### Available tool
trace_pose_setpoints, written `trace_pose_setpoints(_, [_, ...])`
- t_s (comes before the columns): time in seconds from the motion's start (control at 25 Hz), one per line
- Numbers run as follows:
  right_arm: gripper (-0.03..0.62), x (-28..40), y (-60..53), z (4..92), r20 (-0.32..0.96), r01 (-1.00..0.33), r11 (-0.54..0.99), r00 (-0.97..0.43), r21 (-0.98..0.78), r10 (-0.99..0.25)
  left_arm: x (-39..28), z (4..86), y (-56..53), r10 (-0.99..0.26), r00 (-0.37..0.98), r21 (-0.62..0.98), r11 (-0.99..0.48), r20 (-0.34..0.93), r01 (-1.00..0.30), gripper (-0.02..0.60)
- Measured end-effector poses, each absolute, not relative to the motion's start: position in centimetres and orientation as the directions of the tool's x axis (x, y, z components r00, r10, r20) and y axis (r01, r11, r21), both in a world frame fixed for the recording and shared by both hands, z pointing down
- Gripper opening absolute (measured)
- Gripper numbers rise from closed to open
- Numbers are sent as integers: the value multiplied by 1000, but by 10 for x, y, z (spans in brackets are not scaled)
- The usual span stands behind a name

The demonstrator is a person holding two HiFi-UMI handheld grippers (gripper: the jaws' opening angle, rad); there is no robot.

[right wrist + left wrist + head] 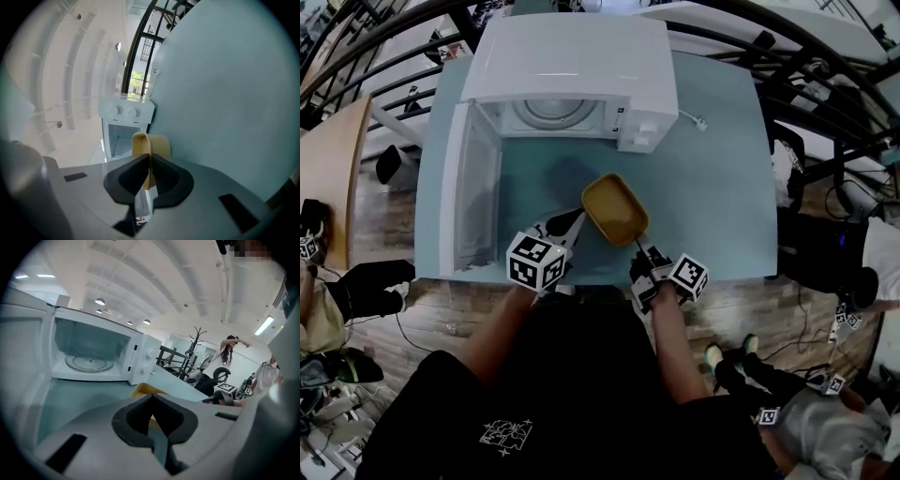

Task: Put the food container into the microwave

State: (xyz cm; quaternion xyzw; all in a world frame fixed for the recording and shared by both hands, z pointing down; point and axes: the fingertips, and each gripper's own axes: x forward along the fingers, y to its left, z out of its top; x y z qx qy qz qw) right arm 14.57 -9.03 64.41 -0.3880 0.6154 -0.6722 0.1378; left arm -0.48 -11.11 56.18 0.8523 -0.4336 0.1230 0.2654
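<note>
Two tools: the left tool [577,221] and the right tool [640,247], one in each hand, both in front of the microwave [572,56]; each carries one marker cube [534,261].
Left tool: jaws pressed almost together, pinching the left rim of the food container [614,208].
Right tool: jaws drawn together, nipping the thin rim at the corner of the food container farthest from the microwave.
One food container: yellow, shallow and empty; it sits between the two tools, just in front of the microwave's open mouth and wholly outside it.
One microwave: white, with one door [469,197] swung wide to its left, one glass turntable [553,112] inside and two knobs [115,111] on its control panel.
One bench [712,187]: teal; the microwave stands at its far side.
</note>
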Motion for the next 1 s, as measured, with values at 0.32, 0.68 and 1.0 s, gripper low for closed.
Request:
trace_pose_setpoints(0.32, [28, 108, -115, 630, 327, -298, -153, -720, -942, -612, -51, 555, -117, -752, 495, 327, -380, 436, -865, 8])
trace_pose_setpoints(0.68, [28, 80, -142, 623, 314, -298, -125, -756, -946, -574, -84, 550, -124, -801, 412, 314, -294, 434, -903, 8])
trace_pose_setpoints(1.0, [27, 50, -167, 614, 313, -307, -104, -785, -946, -534, -111, 547, -131, -837, 341, 313, -217, 428, -925, 8])
